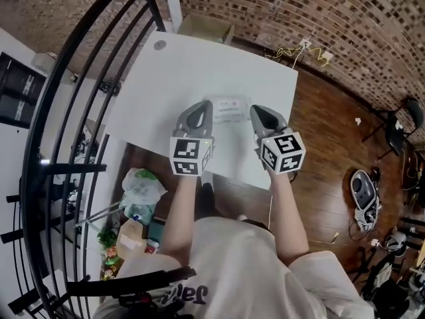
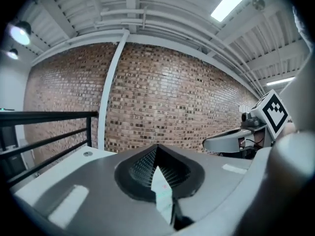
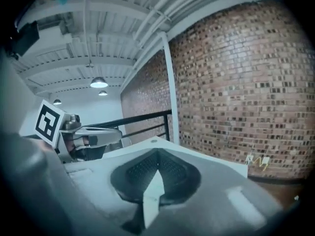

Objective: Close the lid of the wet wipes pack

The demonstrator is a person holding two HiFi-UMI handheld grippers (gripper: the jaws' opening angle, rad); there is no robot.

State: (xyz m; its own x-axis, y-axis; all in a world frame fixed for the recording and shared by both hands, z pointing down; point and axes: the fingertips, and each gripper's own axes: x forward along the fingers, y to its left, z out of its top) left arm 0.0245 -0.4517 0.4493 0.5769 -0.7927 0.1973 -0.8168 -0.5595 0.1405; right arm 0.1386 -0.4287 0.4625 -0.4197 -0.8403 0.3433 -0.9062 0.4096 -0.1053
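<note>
We see the wet wipes pack point(image 1: 228, 111) lying flat on the white, smooth, rectangular surface point(image 1: 166, 72). It sits close to the near edge, about midway along it. The pack is a soft, pale, oblong pouch with faint pink print on top. Its long axis runs left to right, parallel to that near edge. We cannot tell from here whether its lid is up or down.

The left hand-held gripper point(image 1: 208, 107) meets the pack's left end and the right hand-held gripper point(image 1: 255, 111) meets its right end. Both are grey, rounded and tapering, each with a black-and-white marker cube at the back.

In the left gripper view the dark ribbed pads point(image 2: 142, 167) are pressed together on a thin white sliver of the pack point(image 2: 163, 193). In the right gripper view the pads point(image 3: 135, 173) likewise pinch a thin white edge of it point(image 3: 151, 200).

Both bare forearms reach forward from short white sleeves, nearly parallel, angling slightly inward toward the pack. A red brick wall point(image 2: 172, 102) stands beyond the surface's far edge.
</note>
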